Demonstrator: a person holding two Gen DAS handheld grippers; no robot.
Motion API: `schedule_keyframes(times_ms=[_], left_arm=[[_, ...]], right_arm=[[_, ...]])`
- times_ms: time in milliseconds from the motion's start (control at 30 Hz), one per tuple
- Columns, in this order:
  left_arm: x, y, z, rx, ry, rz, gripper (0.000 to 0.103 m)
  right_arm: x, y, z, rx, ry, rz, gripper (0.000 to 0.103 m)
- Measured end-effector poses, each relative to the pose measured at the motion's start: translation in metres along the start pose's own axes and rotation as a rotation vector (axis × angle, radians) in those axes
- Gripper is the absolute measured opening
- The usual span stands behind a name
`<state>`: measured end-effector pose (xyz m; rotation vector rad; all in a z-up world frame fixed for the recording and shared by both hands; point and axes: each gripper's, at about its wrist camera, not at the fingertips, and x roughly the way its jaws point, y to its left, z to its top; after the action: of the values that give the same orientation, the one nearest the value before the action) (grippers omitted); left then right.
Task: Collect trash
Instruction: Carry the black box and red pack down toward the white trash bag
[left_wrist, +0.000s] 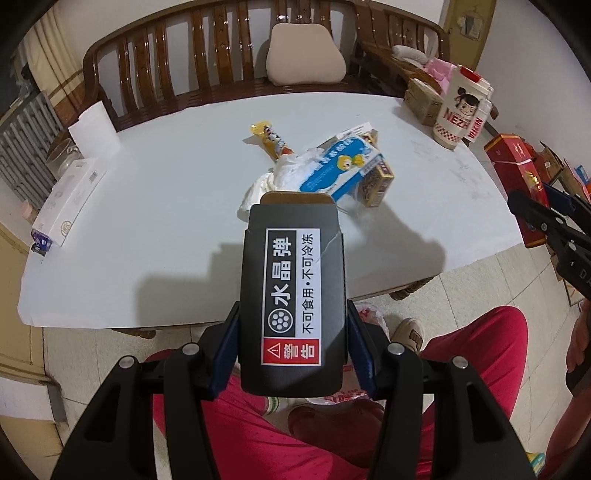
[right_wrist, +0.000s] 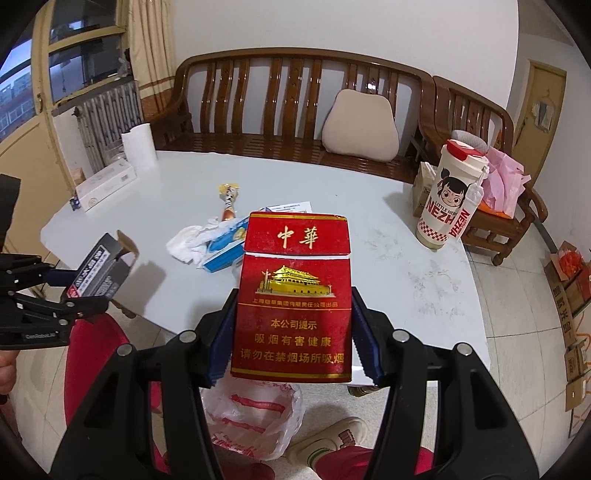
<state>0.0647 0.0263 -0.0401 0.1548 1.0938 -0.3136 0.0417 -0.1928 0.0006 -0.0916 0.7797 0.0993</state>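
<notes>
- The left gripper (left_wrist: 293, 347) is clamped on a black carton (left_wrist: 291, 291), half-open jaws pressing its sides.
- The right gripper (right_wrist: 291, 339) likewise grips a red cigarette pack (right_wrist: 291, 295).
- Both are held above the plastic bag (right_wrist: 255, 417) on the floor, not yet dropped.
- Left on the white table (left_wrist: 147, 206): a crumpled tissue (left_wrist: 280, 173), blue box (left_wrist: 340, 166), snack wrapper (left_wrist: 269, 138).

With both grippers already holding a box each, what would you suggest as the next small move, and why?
Probably lower the right gripper over the open plastic bag on the floor and let go. It is shut on the red cigarette pack, the bag's mouth gapes just below it, and the left gripper also grips a black box.
</notes>
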Motion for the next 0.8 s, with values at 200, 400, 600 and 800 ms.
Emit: schedule_keyframes(times_ms=[200,400,600,800], left_arm=[[-0.007,-0.012,-0.009,0.021,-0.015,-0.004,0.052],[-0.009,-0.026,-0.019,0.052,-0.032,0.011,0.052],[-0.005,-0.038,-0.03,0.077,-0.028,-0.008,0.052],[0.003,-0.049,-0.041,0.102,-0.017,-0.027,0.052]], right_arm=[[-0.016,0.011,-0.01,-0.016,-0.011,0.016,0.056],[-0.027,0.022,-0.021,-0.032,-0.014,0.035,0.056],[-0.032,0.03,-0.033,-0.041,-0.002,0.047,0.056],[-0.033,0.04,-0.049,-0.045,0.021,0.057,0.056]])
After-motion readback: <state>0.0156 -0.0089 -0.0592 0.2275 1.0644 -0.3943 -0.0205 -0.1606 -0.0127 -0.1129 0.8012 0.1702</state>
